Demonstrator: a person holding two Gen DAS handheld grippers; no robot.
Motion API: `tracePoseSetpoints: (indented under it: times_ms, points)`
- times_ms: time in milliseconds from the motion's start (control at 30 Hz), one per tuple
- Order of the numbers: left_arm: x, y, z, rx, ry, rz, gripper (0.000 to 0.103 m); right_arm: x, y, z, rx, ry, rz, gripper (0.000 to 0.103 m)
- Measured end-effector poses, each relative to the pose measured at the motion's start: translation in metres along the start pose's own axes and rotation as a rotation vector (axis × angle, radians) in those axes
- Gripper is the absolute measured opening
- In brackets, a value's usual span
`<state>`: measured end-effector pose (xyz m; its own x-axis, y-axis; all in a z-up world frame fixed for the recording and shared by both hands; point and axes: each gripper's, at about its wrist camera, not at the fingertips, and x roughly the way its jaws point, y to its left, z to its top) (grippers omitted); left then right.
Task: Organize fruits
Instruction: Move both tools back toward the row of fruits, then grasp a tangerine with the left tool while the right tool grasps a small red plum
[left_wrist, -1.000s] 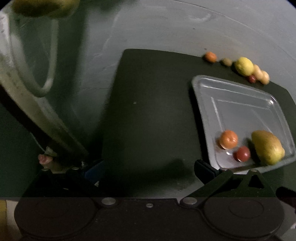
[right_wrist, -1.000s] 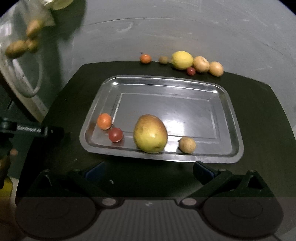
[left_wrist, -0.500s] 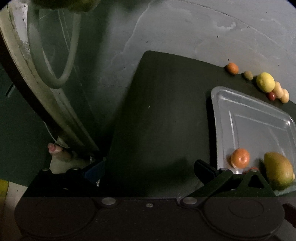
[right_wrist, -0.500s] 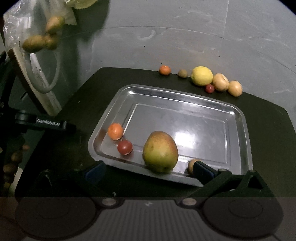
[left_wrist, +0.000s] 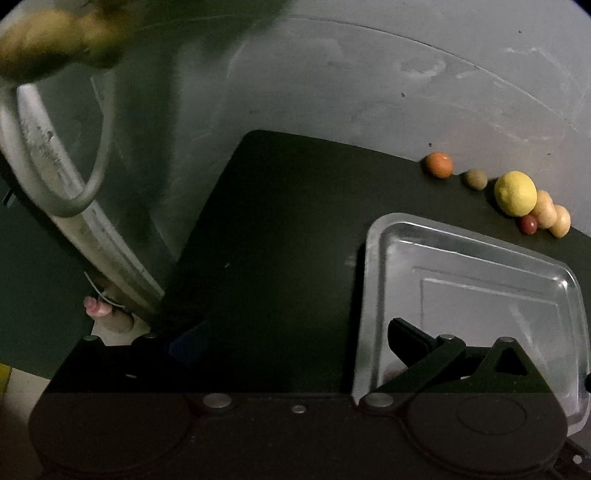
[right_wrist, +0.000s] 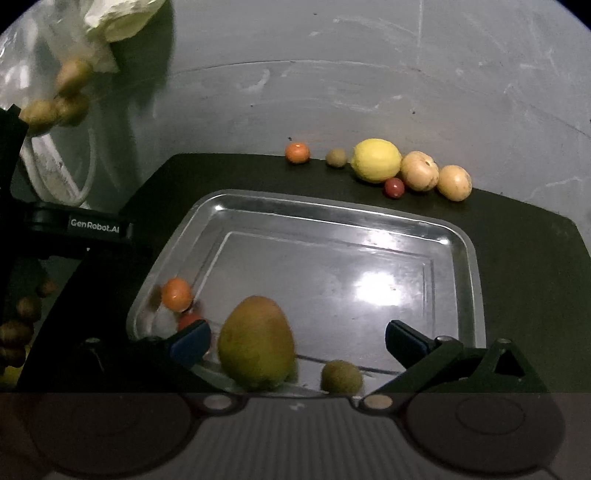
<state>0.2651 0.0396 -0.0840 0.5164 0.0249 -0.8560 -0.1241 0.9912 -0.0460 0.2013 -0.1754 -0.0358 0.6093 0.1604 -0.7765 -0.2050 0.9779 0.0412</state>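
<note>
Only "GenRobot.AI" reads, printed on the left gripper (right_wrist: 79, 225) beside the tray (right_wrist: 461, 236).

"GenRobot.AI" on left hand-held gripper (right_wrist: 79, 225)

Your right tongs (right_wrist: 297, 341) are standing wide apart over the near edge of the metal tray (right_wrist: 463, 236), with the mango (right_wrist: 256, 343) and a small brown fruit (right_wrist: 340, 376) sitting between the tips. The tray's middle and far half are lying bare. A row of fruit headed by the lemon (right_wrist: 376, 159) is crowding the far edge of the tabletop (right_wrist: 524, 266). Left of the tray, the dark surface is lying open under your left tongs (left_wrist: 291, 339).
</note>
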Motion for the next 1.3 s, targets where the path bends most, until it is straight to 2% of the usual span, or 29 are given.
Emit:
tracePoseSetpoints:
  times_ms: [233, 500, 800, 1067, 1300]
  points:
    - [0.004, -0.03, 0.015, 0.07, -0.03, -0.029, 0.102, 0.016, -0.026, 0.016, 0.036, -0.028, 0.06, 0.103]
    - [0.019, -0.066, 0.048, 0.134, -0.081, -0.064, 0.102, 0.04, -0.051, 0.053, 0.054, -0.076, 0.051, 0.103]
    - [0.049, -0.096, 0.086, 0.181, -0.12, -0.078, 0.102, 0.062, -0.078, 0.074, 0.1, -0.068, 0.026, 0.103]
    - [0.078, -0.119, 0.106, 0.237, -0.129, -0.083, 0.102, 0.082, -0.092, 0.091, 0.115, -0.084, 0.017, 0.103]
    - [0.091, -0.133, 0.115, 0.292, -0.141, -0.092, 0.102, 0.098, -0.1, 0.1, 0.116, -0.094, 0.008, 0.093]
